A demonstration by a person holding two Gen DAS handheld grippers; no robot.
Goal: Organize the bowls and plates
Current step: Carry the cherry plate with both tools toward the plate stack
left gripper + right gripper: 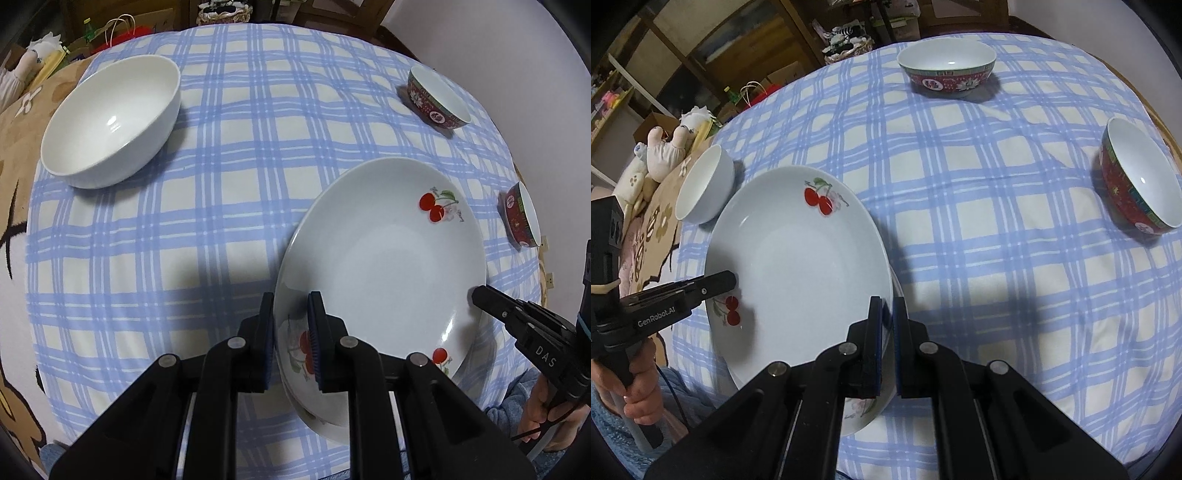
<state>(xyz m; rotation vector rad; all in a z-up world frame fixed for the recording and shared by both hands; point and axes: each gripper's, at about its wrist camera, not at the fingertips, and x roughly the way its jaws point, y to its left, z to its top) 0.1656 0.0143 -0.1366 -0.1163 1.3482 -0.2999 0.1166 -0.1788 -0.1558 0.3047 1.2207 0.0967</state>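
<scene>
From my left wrist, my left gripper (pixel 291 332) had its fingers clamped on the near-left rim of the cherry plate (pixel 384 258), which sat over a second plate (pixel 317 417) on the checked table (pixel 221 221); a white bowl (pixel 110 122) stood far left. From my right wrist, my right gripper (pixel 887 347) pinched the plate's right rim, fingers nearly together; two red bowls (pixel 947 68) (pixel 1137 184) stood well apart beyond.
</scene>
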